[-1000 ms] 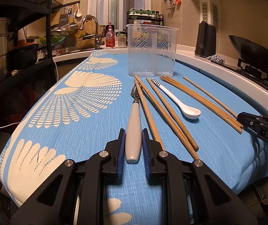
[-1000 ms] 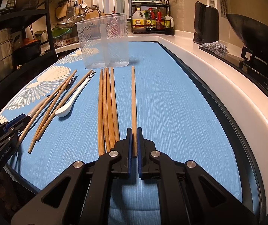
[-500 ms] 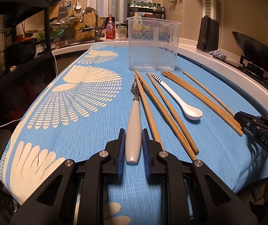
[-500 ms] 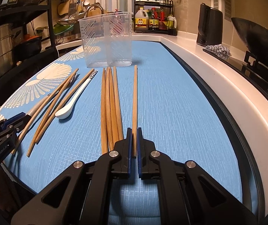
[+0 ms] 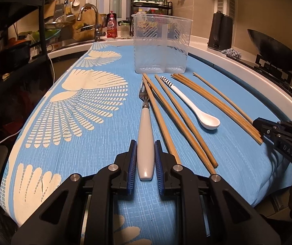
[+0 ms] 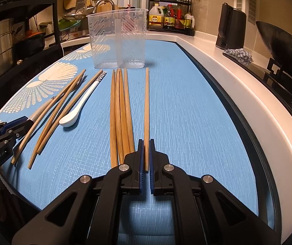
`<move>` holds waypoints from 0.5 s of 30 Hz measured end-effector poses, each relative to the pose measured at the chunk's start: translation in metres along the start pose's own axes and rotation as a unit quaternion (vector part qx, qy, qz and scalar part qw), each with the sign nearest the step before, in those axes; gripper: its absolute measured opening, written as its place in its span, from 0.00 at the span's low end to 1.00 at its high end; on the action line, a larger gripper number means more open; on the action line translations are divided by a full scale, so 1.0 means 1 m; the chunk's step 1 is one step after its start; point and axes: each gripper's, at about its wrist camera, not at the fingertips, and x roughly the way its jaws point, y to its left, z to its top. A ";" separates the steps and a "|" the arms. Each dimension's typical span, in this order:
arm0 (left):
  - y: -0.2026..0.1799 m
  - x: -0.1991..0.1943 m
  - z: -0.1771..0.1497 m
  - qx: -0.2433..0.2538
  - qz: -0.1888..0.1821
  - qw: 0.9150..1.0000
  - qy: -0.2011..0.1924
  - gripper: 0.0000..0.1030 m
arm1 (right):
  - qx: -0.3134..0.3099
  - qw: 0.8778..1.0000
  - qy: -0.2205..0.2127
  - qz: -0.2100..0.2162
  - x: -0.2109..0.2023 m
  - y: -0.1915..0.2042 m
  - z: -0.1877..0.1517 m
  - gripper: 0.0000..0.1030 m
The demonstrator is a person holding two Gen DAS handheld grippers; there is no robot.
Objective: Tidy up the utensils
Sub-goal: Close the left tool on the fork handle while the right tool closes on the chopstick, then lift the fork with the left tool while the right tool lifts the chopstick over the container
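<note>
My left gripper (image 5: pixel 145 146) is shut on the white handle of a fork (image 5: pixel 145 138) that lies on the blue cloth, tines pointing away. My right gripper (image 6: pixel 146 143) is shut on the near end of a single wooden chopstick (image 6: pixel 146 106). Several more chopsticks (image 6: pixel 120 110) lie left of it, and others (image 5: pixel 172 118) lie beside the fork. A white spoon (image 5: pixel 195 108) with a striped handle lies between them. A clear divided plastic holder (image 5: pixel 161 42) stands upright and empty at the far end of the utensils; it also shows in the right wrist view (image 6: pixel 118 38).
The blue patterned cloth (image 5: pixel 84 102) covers the counter. A black kettle (image 6: pixel 230 27) and a wok (image 6: pixel 284 45) on the stove stand to the right. A sink faucet (image 5: pixel 90 20), a bottle rack (image 6: pixel 169 20) and black shelving (image 5: pixel 13 30) lie behind and left.
Both views have tilted slightly, with the holder sitting lower in frame. Both grippers stay closed on the fork handle and the chopstick end; the utensils have not shifted on the cloth.
</note>
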 end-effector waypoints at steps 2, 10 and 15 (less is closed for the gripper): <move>0.001 0.000 0.001 -0.001 -0.002 1.000 0.002 0.17 | 0.006 1.000 -0.002 0.005 -0.002 -0.001 -0.001 0.04; 0.002 -0.025 0.006 -0.020 0.024 0.999 -0.035 0.17 | 0.009 0.999 -0.036 0.028 -0.030 -0.002 0.017 0.04; 0.004 -0.038 0.022 -0.022 0.026 0.997 -0.062 0.17 | 0.014 0.998 -0.061 0.027 -0.054 -0.009 0.039 0.04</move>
